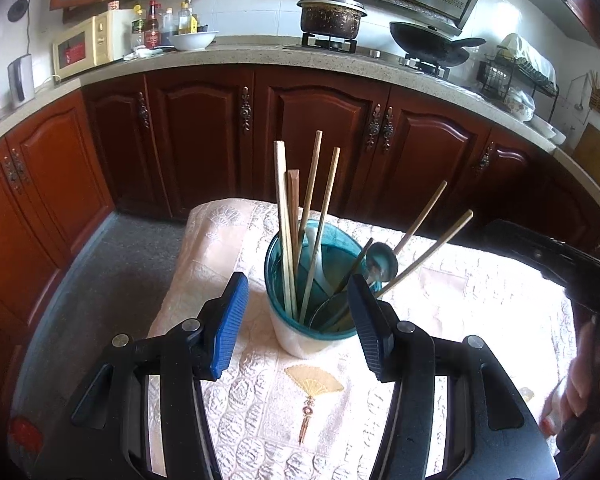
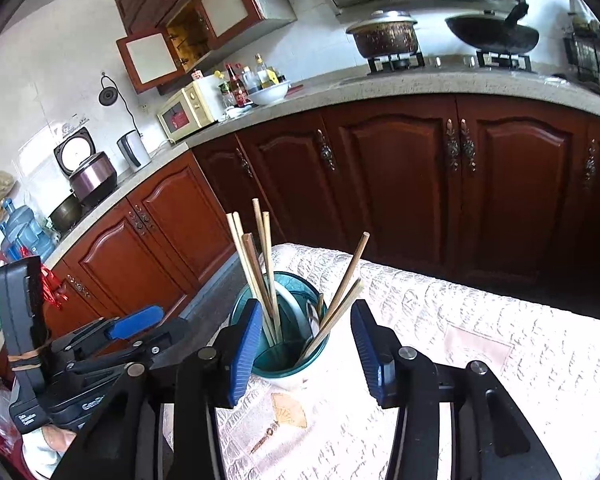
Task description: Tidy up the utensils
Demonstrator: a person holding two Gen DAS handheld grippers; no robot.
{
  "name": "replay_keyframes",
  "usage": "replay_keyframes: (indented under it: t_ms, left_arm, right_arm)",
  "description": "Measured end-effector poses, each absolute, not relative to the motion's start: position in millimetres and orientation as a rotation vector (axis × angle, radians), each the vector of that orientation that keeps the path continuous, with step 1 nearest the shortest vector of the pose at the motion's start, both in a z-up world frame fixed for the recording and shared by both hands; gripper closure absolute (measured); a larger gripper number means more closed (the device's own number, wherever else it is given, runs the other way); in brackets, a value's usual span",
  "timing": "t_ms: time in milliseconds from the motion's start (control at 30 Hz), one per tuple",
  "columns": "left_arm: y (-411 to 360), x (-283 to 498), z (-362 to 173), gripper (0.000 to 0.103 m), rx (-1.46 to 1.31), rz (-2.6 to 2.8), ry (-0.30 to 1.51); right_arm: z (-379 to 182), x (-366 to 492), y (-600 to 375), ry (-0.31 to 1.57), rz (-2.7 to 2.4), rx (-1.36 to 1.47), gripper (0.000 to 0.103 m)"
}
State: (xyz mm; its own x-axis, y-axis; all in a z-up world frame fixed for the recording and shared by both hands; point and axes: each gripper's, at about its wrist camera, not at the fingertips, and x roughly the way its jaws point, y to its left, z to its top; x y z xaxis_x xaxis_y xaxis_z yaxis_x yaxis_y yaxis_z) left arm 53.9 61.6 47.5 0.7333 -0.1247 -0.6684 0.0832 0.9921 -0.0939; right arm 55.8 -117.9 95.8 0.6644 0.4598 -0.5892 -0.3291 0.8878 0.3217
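Teal cup on cloth, chopsticks and spoon standing inside. Left gripper and right gripper near it, jaws apart, empty.

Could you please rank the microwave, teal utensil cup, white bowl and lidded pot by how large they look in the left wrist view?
1. teal utensil cup, clearly largest, though nearest the camera.
2. microwave and lidded pot: similar, unsure.
3. white bowl.

Teal cup; tan chopsticks; cream cloth, gold fan motif; blue jaws.
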Motion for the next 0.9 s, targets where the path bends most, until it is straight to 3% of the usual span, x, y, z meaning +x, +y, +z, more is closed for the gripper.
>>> replay_keyframes:
  t_ms: [633, 900]
  left_arm:
    - [51, 10, 53, 0.052, -0.006, -0.027, 0.666]
    - [53, 6, 54, 0.052, -0.002, 0.003, 0.648]
  right_arm:
    - [80, 7, -89, 0.702, 0.344, 0.120, 0.058]
    - [78, 5, -78, 0.695, 0.345, 0.102, 0.049]
